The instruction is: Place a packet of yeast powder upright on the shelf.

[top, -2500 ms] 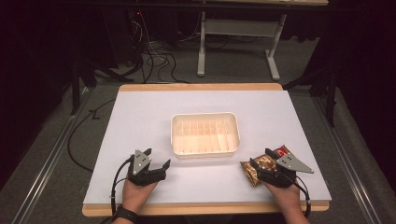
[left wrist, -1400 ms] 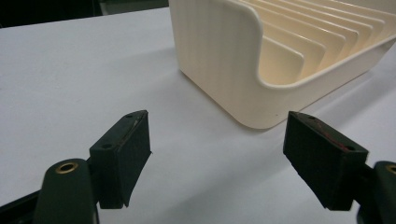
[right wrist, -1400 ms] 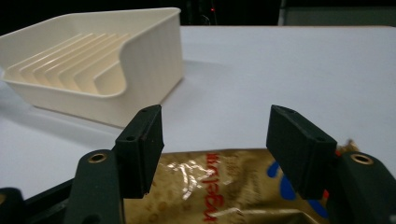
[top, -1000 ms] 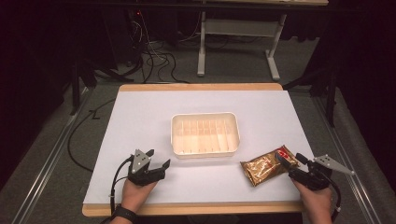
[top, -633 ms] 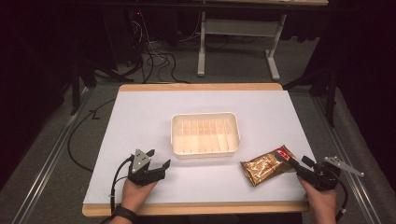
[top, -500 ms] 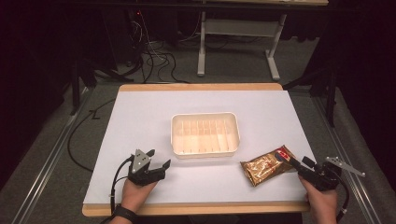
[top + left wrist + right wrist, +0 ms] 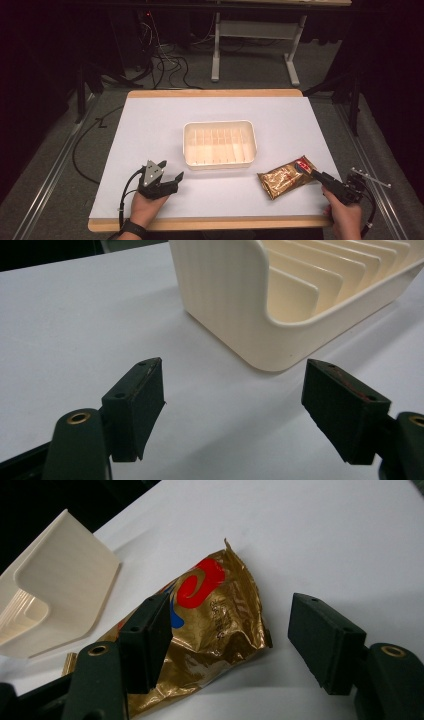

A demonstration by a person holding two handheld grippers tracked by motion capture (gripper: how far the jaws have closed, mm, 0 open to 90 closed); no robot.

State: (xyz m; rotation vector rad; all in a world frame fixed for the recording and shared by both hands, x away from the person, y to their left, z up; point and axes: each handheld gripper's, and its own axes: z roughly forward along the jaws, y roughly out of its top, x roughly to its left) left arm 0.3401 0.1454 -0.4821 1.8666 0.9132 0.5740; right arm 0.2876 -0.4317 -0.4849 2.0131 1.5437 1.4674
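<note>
White table [image 7: 150,125]: gold packet [image 7: 286,177] lies right of empty tray [image 7: 220,162], unloaded; right gripper [image 7: 227,645] and left gripper [image 7: 235,410] both gape, holding nothing.

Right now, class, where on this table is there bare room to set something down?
The far strip behind the cream tray and the left side beyond it lie bare. The near edge is crowded: left gripper, gold packet, right gripper.

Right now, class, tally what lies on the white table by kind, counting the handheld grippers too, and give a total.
Cream slotted trays: 1, the tray
Gold snack packets: 1, the packet
Handheld grippers: 2, the left gripper and the right gripper, both open
Total: 4
</note>
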